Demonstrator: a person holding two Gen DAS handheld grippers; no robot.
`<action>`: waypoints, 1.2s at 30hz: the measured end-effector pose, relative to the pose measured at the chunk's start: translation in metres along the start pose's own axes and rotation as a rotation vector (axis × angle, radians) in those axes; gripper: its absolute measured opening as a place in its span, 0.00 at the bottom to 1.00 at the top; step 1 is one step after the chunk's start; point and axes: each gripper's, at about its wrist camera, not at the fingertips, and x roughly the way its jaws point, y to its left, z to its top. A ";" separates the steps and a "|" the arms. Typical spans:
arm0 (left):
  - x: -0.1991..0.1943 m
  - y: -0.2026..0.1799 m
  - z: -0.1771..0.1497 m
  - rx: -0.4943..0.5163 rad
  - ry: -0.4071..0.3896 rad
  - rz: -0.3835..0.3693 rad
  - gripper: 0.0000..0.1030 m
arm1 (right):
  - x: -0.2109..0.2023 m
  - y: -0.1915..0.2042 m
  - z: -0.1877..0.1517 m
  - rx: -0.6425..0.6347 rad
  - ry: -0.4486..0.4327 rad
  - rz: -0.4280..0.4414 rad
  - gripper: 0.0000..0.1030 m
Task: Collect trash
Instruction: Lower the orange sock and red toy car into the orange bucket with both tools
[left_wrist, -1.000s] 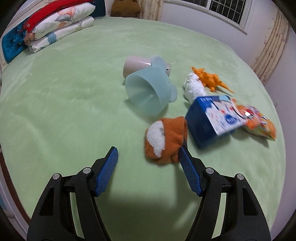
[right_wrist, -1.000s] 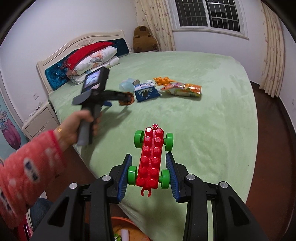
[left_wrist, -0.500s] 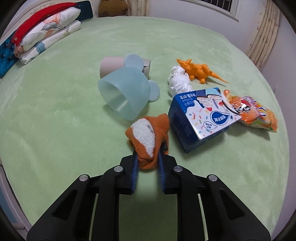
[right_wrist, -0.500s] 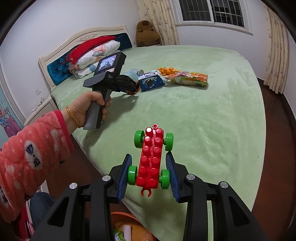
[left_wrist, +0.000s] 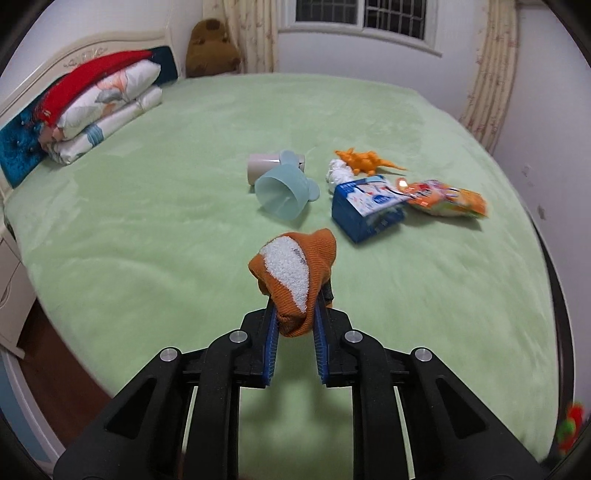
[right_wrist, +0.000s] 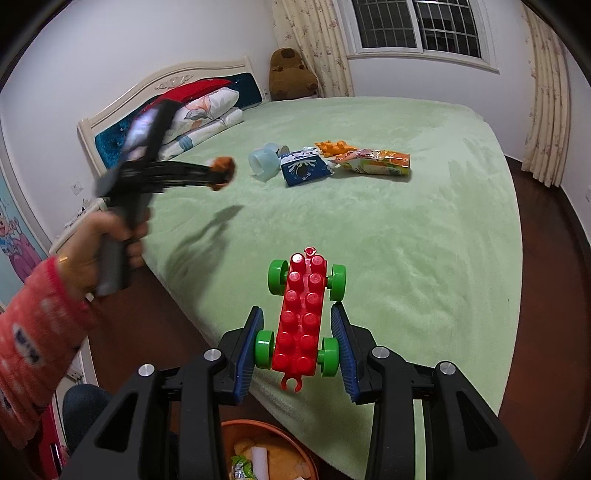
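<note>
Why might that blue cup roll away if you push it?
The pale blue cup lies tipped on its side on the bed, so its round wall would probably roll. It narrows toward its base, so it would likely curve rather than go straight. It looks like thin plastic, probably light; the plush cover may slow it.

The left wrist camera is looking down along its own fingers from close above the green bed (left_wrist: 184, 229), facing the headboard-side pillows (left_wrist: 99, 107) and the window wall, with the blue carton (left_wrist: 364, 212) lying near mid-frame. The right wrist camera is sitting farther back, beyond the bed's (right_wrist: 424, 229) near corner, facing the same window wall and taking in the left gripper (right_wrist: 221, 173) from the side. Both views are sharing the bed, the pillows (right_wrist: 199, 118) and the carton (right_wrist: 303, 168).
</note>
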 end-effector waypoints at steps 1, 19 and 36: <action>-0.011 0.001 -0.007 0.004 -0.007 -0.015 0.16 | 0.000 0.001 -0.001 -0.002 0.003 0.001 0.37; -0.071 -0.029 -0.238 0.113 0.304 -0.210 0.16 | 0.031 0.057 -0.096 -0.158 0.293 0.072 0.37; 0.019 -0.051 -0.345 0.071 0.679 -0.207 0.16 | 0.125 0.057 -0.201 -0.087 0.689 0.087 0.37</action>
